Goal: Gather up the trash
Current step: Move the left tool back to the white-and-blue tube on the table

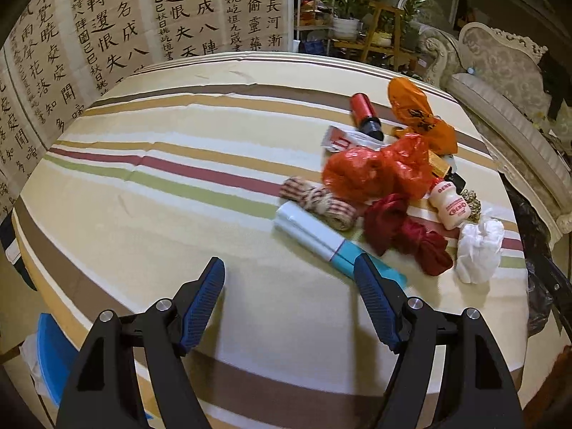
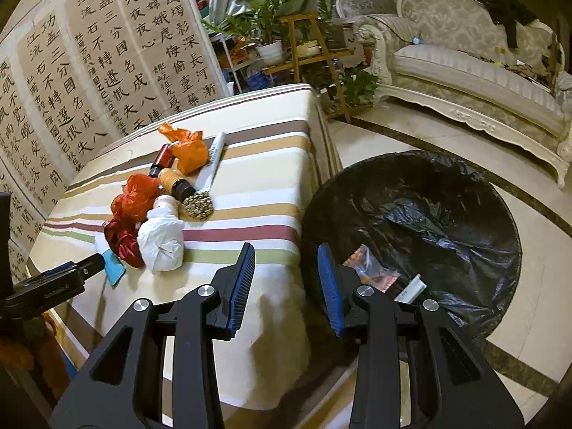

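Note:
A heap of trash lies on the striped table (image 1: 178, 164): a white-and-teal packet (image 1: 314, 236), a twine-bound striped bundle (image 1: 318, 203), red-orange plastic bags (image 1: 375, 171), dark red cloth (image 1: 404, 232), crumpled white tissue (image 1: 479, 246), a small drink bottle (image 1: 450, 203) and a red cylinder (image 1: 364, 114). My left gripper (image 1: 287, 268) hangs open just short of the packet, its right finger over the teal end, nothing between the pads. My right gripper (image 2: 286, 250) is open and empty over the table's right edge, beside the black-lined bin (image 2: 447, 193), which holds a wrapper (image 2: 371, 268). The tissue (image 2: 161, 243) lies left of it.
An orange bag (image 1: 418, 114) and a gold mesh ball (image 2: 198, 205) lie at the heap's far side. A cream sofa (image 2: 464, 82) and a wooden plant stand (image 2: 307, 53) stand beyond the bin. Calligraphy sheets (image 1: 107, 35) cover the wall behind the table.

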### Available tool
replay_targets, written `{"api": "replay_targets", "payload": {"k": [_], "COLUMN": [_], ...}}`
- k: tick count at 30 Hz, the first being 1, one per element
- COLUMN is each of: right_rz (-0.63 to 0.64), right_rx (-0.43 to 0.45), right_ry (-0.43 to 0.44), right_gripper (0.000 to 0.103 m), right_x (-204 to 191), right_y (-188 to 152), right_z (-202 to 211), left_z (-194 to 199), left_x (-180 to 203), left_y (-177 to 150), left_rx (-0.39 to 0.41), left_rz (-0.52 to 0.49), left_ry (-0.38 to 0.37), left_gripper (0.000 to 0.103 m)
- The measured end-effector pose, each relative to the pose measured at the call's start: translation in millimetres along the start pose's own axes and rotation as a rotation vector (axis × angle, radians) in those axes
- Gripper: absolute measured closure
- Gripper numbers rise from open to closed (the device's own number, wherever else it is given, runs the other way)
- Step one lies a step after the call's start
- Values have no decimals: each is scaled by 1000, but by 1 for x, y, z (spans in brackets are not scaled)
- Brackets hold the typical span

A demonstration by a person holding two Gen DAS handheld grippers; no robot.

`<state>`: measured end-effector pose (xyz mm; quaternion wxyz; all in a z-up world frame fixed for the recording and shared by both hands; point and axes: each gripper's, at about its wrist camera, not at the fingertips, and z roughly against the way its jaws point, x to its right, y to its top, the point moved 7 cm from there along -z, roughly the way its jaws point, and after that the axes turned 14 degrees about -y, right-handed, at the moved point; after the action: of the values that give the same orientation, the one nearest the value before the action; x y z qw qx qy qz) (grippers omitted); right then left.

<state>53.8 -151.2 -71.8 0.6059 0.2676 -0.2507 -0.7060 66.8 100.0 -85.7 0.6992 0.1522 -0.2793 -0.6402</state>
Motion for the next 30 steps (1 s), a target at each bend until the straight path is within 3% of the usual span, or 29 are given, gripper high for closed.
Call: {"api": "replay_targets", "payload": {"k": [10,30], "right_rz": [-29,21], "right_rx": [-14,-6], "right_ry": [-5,12], "right_gripper": [67,67], "right_x": [11,-11], "right_y": [-2,-6], "right_z": [-5,3], "left_z": [-15,6], "left_x": [2,-15], "left_y": [12,-9], "left_rx": [-4,-40], "left_rz": [21,39], "left_ry": [14,-44], "left_gripper": [27,26]}}
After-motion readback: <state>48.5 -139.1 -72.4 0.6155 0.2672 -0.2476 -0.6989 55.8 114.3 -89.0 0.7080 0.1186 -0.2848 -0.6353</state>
